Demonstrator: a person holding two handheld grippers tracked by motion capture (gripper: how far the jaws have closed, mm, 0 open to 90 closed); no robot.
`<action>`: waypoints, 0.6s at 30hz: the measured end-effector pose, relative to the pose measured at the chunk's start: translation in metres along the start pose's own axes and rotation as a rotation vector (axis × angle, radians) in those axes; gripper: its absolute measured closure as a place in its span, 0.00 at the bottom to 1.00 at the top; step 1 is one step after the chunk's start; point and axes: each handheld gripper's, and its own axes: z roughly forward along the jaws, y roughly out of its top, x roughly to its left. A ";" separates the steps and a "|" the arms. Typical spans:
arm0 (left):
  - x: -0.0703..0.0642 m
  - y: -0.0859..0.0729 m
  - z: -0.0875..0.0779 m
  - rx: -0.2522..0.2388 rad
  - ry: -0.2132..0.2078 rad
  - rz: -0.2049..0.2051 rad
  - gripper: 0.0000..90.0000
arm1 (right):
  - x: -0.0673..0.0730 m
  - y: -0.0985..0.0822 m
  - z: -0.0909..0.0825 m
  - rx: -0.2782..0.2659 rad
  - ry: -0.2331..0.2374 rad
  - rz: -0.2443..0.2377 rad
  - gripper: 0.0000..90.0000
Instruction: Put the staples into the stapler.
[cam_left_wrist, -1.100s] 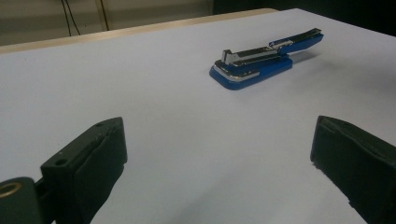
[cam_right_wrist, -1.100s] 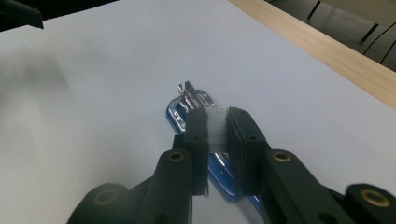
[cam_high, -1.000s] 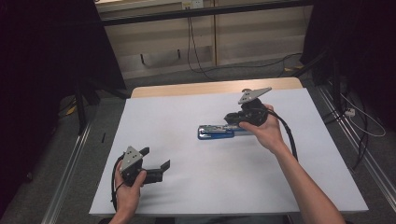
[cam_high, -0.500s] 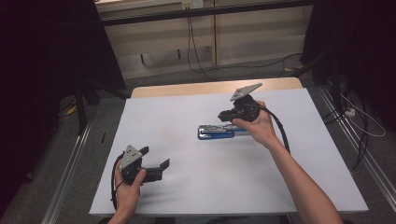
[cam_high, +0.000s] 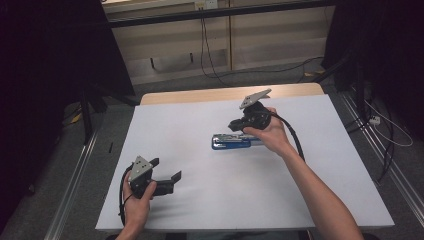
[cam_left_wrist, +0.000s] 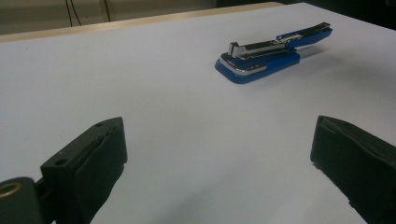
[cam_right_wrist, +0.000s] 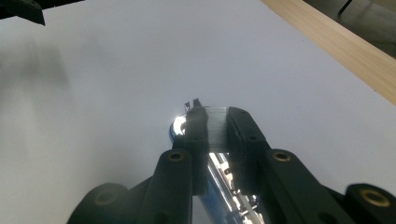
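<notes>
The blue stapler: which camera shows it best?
The left gripper view: the blue stapler lies whole and unobstructed there. The high view shows it small, partly under the right gripper. The right gripper view catches only shiny metal between jaws.

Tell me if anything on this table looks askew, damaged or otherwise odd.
Nothing looks damaged or spilled. The blue stapler lies flat on the white table cover, closed and intact. The right gripper has its jaws narrowed on the stapler's metal top; the left gripper rests open near the front edge.
</notes>
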 end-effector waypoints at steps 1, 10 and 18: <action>0.000 0.000 0.000 0.001 -0.002 0.002 0.04 | 0.000 0.000 0.001 0.002 0.004 -0.002 0.88; 0.001 0.001 0.003 -0.004 -0.011 -0.005 0.04 | 0.000 0.005 0.011 0.012 -0.002 -0.011 0.88; 0.000 0.001 0.001 0.000 -0.010 -0.002 0.04 | 0.002 0.014 0.027 0.043 0.005 -0.053 0.88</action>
